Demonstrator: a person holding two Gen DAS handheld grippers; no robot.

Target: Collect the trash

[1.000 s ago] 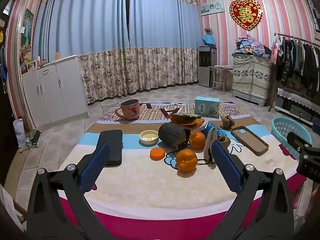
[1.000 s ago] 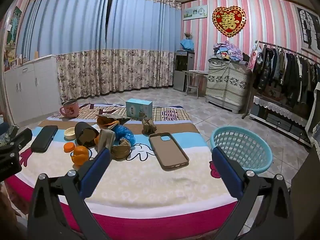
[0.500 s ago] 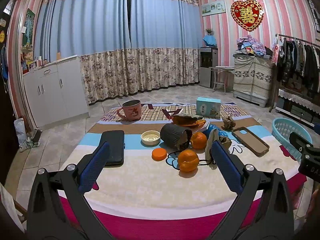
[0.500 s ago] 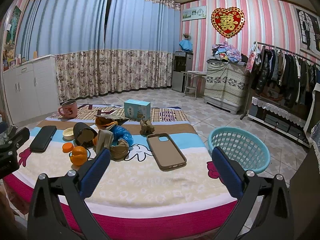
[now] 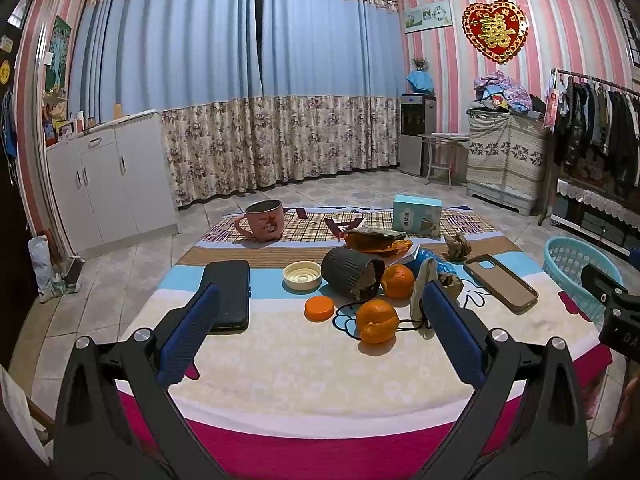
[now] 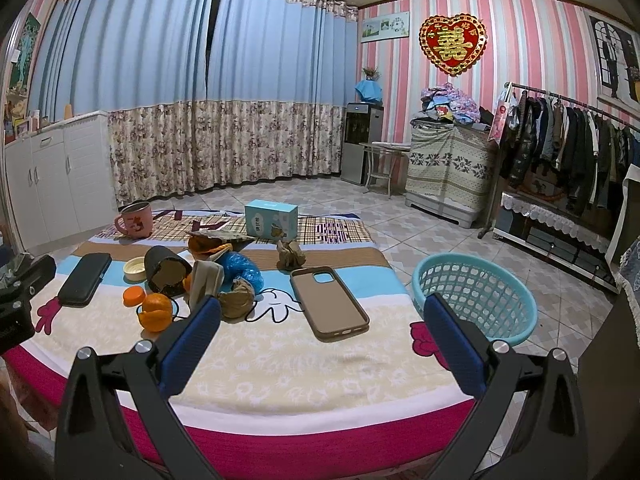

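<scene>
Both your left tongs (image 5: 318, 312) and right tongs (image 6: 320, 320) are spread and hold nothing, short of the tabletop (image 6: 280, 364). No pickup is under way yet. The trash, a crumpled brown paper wad (image 6: 237, 300), lies mid-table; the blue basket (image 6: 476, 296) stands just beyond the right edge. Next, advance onto the wad.

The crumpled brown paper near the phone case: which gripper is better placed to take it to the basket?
Probably the right gripper: it is open, the crumpled paper lies ahead of it, and the basket is on its side.
</scene>
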